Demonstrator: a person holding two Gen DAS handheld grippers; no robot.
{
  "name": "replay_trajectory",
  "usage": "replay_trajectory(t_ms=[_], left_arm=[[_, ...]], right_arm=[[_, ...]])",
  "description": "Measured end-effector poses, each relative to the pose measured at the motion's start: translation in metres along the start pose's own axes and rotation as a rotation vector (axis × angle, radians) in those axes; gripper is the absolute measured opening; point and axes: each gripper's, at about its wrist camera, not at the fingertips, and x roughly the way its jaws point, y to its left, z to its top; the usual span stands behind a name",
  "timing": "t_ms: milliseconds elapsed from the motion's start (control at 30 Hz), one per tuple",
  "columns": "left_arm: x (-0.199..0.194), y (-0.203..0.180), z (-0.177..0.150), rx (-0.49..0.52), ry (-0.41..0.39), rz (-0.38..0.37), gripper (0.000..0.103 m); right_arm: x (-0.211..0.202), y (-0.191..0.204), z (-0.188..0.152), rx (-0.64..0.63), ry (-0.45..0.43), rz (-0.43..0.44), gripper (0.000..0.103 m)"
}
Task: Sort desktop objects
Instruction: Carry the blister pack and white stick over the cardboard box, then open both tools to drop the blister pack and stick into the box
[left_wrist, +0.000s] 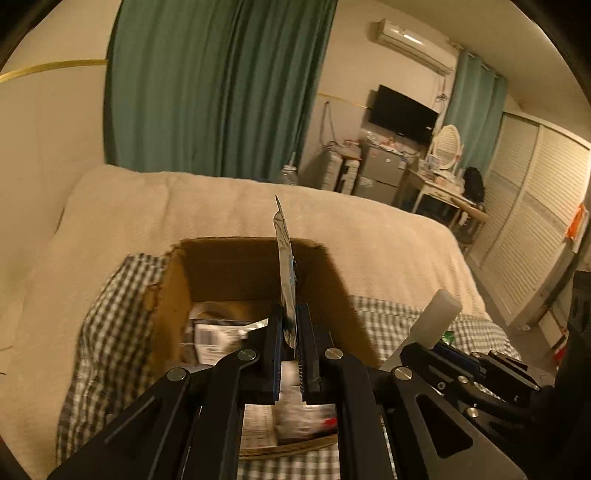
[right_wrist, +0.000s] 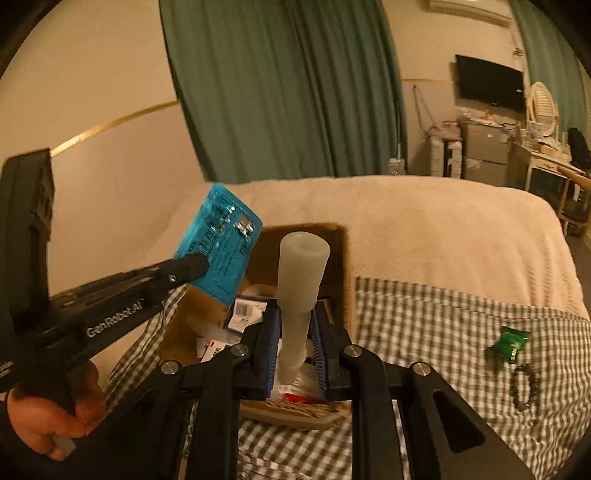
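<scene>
Colours only, right wrist view unless noted: blister pack (right_wrist: 218, 243) bright blue w/ silver foil and black print, silver edge-on in left view (left_wrist: 286, 273). Plastic tube (right_wrist: 301, 280) pale off-white, translucent-ish. Cardboard box (right_wrist: 341, 258) brown, black/white printed packs inside. Checked cloth (right_wrist: 424, 332) grey/white gingham, 5 o'clock of box. Blanket (right_wrist: 424, 221) cream, plain, 1 o'clock of box. Wrapper (right_wrist: 509, 343) green, at 3 o'clock of box; bead bracelet (right_wrist: 524, 387) dark, 6 o'clock of wrapper. Curtain (right_wrist: 288, 85) teal. Wall (right_wrist: 92, 74) beige w/ gold stripe. Both grippers (left_wrist: 290, 332) (right_wrist: 295, 332) black frame, blue pads.
</scene>
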Motion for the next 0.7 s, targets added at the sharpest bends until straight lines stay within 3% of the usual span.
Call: replay_trajectory(t_ms=[367,600,633,700], left_arm=[[0.031,0.039,-0.027,-0.025,0.057,0.048,0.007],[0.043,0.047,-0.033,-0.021,0.098,0.063,0.007],[0.045,0.048,-0.034,-0.016,0.102,0.070,0.010],[0.048,0.048,-0.034,-0.001,0.124,0.084,0.028]], right_arm=[[0.061,0.009,-0.017,-0.032,0.128,-0.005,0.016],[0.068,0.007,-0.013,-0.037,0.117,0.000,0.016],[0.067,0.011,-0.013,-0.036,0.117,0.000,0.016],[0.070,0.010,-0.011,-0.030,0.115,0.003,0.018]])
